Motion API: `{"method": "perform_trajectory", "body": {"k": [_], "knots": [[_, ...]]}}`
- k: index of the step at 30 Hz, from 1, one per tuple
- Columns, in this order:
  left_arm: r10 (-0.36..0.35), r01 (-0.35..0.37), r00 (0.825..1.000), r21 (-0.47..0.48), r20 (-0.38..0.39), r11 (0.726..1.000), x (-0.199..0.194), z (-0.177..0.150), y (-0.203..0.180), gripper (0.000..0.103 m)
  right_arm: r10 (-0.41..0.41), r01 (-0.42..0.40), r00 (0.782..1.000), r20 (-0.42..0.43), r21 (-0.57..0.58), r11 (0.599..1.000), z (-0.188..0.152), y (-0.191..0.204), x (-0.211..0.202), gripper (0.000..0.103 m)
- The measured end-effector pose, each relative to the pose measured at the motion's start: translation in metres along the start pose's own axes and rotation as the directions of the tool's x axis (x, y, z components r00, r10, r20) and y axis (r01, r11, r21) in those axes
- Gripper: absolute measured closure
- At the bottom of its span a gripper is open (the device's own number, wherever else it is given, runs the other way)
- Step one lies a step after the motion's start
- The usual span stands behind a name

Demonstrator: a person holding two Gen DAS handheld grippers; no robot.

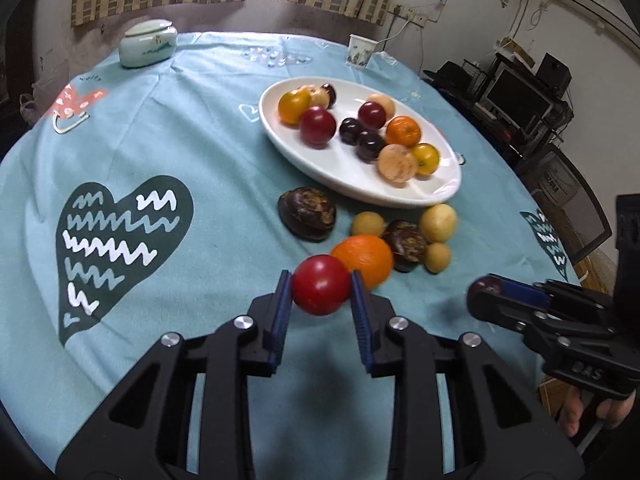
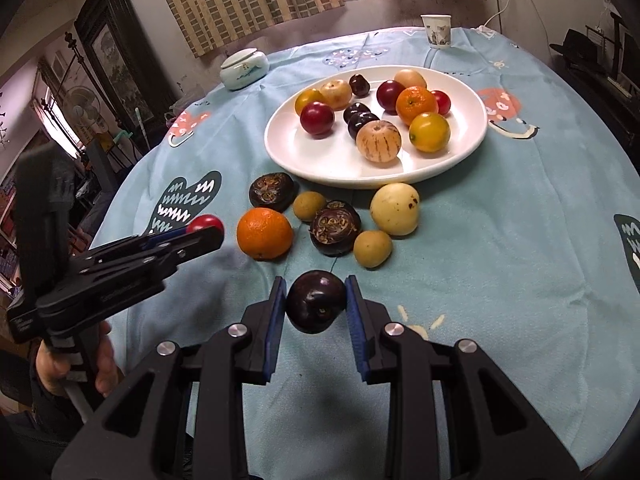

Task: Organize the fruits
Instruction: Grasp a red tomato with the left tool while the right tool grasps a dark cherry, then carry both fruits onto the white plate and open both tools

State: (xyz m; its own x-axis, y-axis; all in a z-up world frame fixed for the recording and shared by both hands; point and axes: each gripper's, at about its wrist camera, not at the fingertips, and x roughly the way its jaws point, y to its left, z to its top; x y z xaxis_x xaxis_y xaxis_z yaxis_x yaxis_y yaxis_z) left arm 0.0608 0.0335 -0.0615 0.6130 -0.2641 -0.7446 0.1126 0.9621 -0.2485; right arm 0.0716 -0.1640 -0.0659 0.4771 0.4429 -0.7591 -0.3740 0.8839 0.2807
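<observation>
The sorting looks a good way along but not finished: the white plate (image 2: pixel 472 152) on the blue tablecloth (image 1: pixel 160 140) already carries about a dozen small fruits, among them red and dark plums, a mandarin, yellow-orange tomatoes and a striped pale fruit. Six pieces lie on the cloth just in front of the plate: an orange (image 2: pixel 264 233), two dark brown water chestnuts (image 2: pixel 335 227), two small tan longans (image 2: pixel 372 249) and a pale yellow fruit (image 2: pixel 395 209). Two more are in hand. The left gripper (image 1: pixel 321 290) has its blue pads closed on a red plum (image 1: pixel 321 290), held just above the cloth near the orange, and the right gripper (image 2: pixel 316 306) is clamped on a dark purple plum (image 2: pixel 316 306), also short of the plate. By this judgement, both held fruits and the six loose ones remain to be placed. As for writing, the right gripper's body in the left wrist view bears raised letters that seem to read "DAS" (image 1: pixel 586 372); the paper cup (image 2: pixel 436 30) and the lidded ceramic jar (image 1: pixel 148 43) carry printed pictures, with no legible text.
</observation>
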Motion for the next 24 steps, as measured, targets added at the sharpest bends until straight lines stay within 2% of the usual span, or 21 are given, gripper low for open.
{"method": "perform_trajectory", "body": {"k": [6, 15, 24], "knots": [[-0.015, 0.015, 1.000, 0.050, 0.011, 0.999, -0.017, -0.002, -0.019, 0.074, 0.013, -0.013, 1.000, 0.010, -0.001, 1.000, -0.004, 0.001, -0.004, 0.073], [-0.027, 0.027, 1.000, 0.066, -0.012, 0.997, -0.010, 0.002, -0.029, 0.074, 0.023, -0.023, 1.000, 0.019, 0.013, 1.000, -0.007, -0.010, -0.008, 0.073], [-0.010, 0.012, 1.000, 0.114, -0.014, 0.993, 0.007, 0.042, -0.035, 0.074, 0.016, -0.016, 0.999, 0.031, 0.011, 1.000, 0.017, -0.023, -0.006, 0.073]]}}
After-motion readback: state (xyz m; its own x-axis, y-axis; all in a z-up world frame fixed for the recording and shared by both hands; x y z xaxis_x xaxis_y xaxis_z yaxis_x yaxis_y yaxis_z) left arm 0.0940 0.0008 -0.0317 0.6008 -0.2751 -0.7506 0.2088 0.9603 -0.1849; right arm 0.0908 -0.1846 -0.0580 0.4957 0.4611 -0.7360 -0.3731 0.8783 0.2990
